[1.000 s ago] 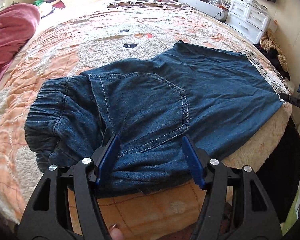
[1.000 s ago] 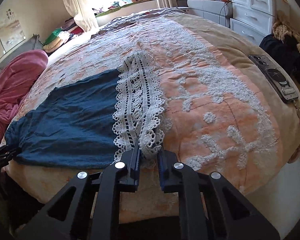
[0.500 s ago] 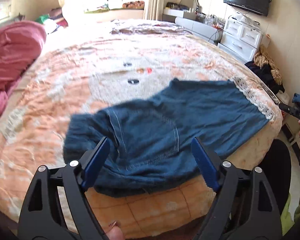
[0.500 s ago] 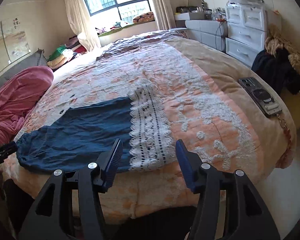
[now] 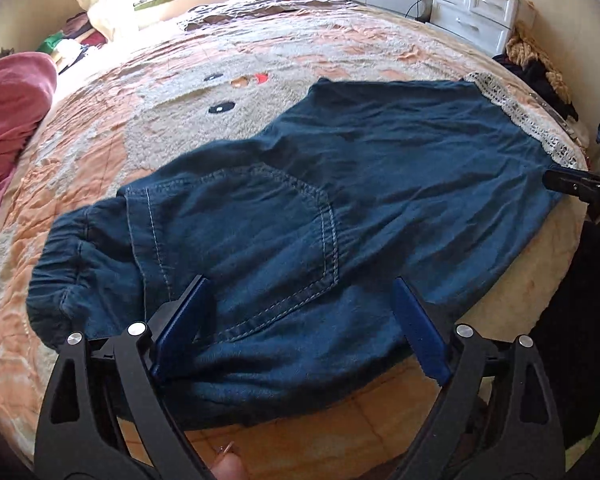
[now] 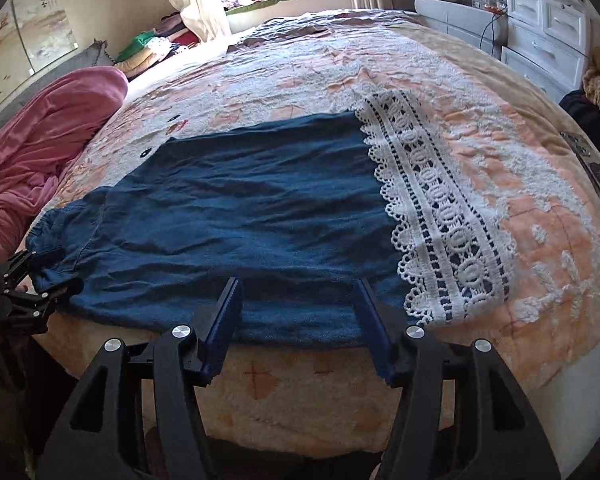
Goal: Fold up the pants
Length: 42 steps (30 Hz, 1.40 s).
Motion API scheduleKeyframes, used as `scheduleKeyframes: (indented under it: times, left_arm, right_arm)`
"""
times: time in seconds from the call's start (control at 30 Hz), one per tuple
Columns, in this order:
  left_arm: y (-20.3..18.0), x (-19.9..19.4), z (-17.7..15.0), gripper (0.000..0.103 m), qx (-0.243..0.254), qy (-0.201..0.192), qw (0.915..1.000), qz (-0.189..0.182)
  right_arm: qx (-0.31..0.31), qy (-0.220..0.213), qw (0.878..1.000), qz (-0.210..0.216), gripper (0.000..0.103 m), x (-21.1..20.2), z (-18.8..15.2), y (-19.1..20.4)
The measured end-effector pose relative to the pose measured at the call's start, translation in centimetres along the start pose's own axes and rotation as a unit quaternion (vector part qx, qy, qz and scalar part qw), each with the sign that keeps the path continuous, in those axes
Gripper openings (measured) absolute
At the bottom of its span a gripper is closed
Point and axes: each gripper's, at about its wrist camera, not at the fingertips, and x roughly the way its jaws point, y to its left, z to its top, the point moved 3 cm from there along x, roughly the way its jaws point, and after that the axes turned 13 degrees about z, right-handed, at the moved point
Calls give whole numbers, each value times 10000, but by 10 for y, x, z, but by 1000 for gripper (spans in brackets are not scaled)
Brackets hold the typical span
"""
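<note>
the pants (image 5: 340, 208) lie spread flat across the near part of the bed (image 5: 220, 40), dark blue denim with a stitched back pocket (image 5: 240, 240) facing up. their gathered waistband (image 5: 68, 264) sits toward the left end in the left wrist view, and the white lace hem (image 5: 520, 116) sits at the far right end, close to the bed's edge. in the right wrist view the same lace hem (image 6: 432, 208) runs as a broad band across the right side of the cloth, with the blue fabric (image 6: 240, 208) stretching away to the left, lightly creased.

the left gripper (image 5: 300, 320) hangs over the near edge of the pants by the pocket, its jaws wide apart, one blue pad (image 5: 180, 324) at the waistband side and the other over the seat area; nothing is held between them. it also shows small at the far left of the right wrist view (image 6: 32, 280), at the waistband end.

the right gripper (image 6: 300, 320) sits low at the near edge of the pants, just left of the lace, jaws spread wide with the cloth's edge between the pads (image 6: 224, 320) but not pinched. its black tip shows at the right edge of the left wrist view (image 5: 580, 188), beside the hem end.

a pink blanket (image 6: 48, 136) is heaped on the left of the bed, well apart from the pants. white drawers (image 5: 476, 4) stand beyond the bed on the right, and a dark flat device (image 6: 596, 172) lies near the bed's right edge.
</note>
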Motion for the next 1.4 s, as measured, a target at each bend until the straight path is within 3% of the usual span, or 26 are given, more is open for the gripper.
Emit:
scheduleKeyframes:
  times: [0.17, 0.27, 0.3, 0.37, 0.5, 0.6, 0.87, 1.1, 1.17, 1.23, 1.4]
  left_arm:
    - [4, 7, -8, 87, -140, -112, 9997, -178]
    - [5, -1, -4, 87, -242, -96, 9994, -222]
    - [5, -9, 0, 90, -324, -101, 9986, -397]
    - [5, -28, 13, 93, -431, -275, 9956, -791]
    - [-16, -58, 50, 93, -111, -684, 9937, -886]
    - [-42, -66, 79, 93, 180, -818, 9902, -1115]
    - [-116, -47, 147, 93, 905, -792, 9798, -1596]
    - [-161, 1, 190, 93, 1209, -474, 9792, -1558]
    - [-171, 13, 200, 93, 1312, -439, 9786, -1522]
    - [-183, 26, 208, 90, 1489, -428, 9775, -1432]
    - [-208, 54, 223, 76, 1757, -305, 9723, -1511]
  right_arm:
    - [-35, -101, 9999, 66, 60, 1, -5, 0]
    - [191, -493, 9979, 370, 64, -21, -2, -2]
    - [256, -680, 9966, 401, 70, -32, -1, -4]
    - [323, -918, 9949, 272, 75, -51, -1, -12]
    - [452, -1047, 9933, -197, 81, -76, -5, -31]
    - [638, -1075, 9919, -219, 83, -81, -10, -44]
    - [1082, -1064, 9883, 136, 83, -74, -18, -60]
    - [1367, -995, 9853, 260, 82, -55, -9, -70]
    - [1425, -984, 9845, 286, 78, -50, -7, -73]
    - [1482, -960, 9838, 306, 66, -45, -6, -75]
    - [1482, -1069, 9827, 285, 60, -39, -7, -75]
